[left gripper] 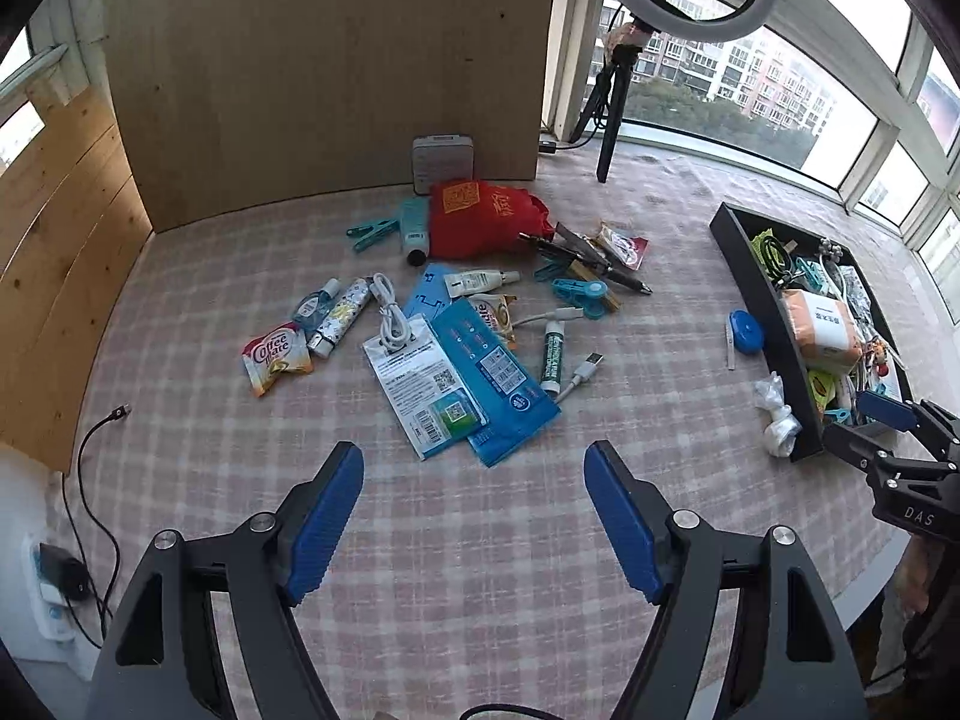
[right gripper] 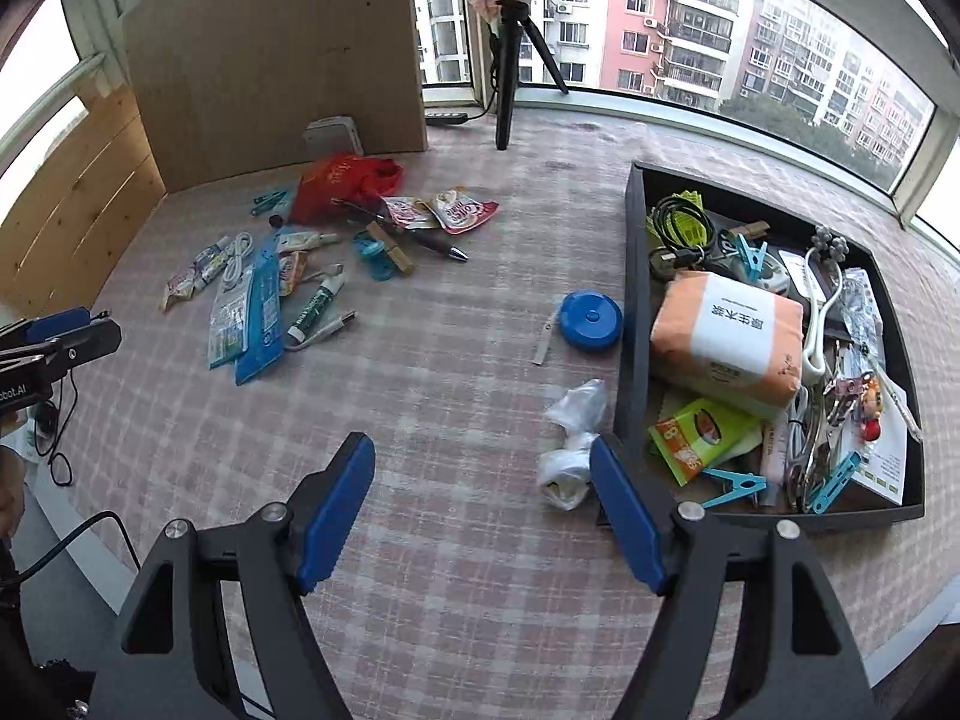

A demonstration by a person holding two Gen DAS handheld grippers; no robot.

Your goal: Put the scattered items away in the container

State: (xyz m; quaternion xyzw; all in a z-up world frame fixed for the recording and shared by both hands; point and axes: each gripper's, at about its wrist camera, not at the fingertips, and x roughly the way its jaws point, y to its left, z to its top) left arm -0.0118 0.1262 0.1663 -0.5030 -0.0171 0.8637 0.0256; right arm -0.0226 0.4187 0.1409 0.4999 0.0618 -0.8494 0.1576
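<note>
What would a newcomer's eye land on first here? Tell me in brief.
First the red bag at the back of the checked tablecloth, heading a loose scatter of packets, cables and tubes. Next the black tray on the right, already crammed, with an orange tissue pack on top and a blue tape measure just outside its wall. Both the left gripper and right gripper stand open and empty above bare cloth.

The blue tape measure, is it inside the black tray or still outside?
Outside. The blue tape measure lies on the checked cloth, beside the black tray.
</note>
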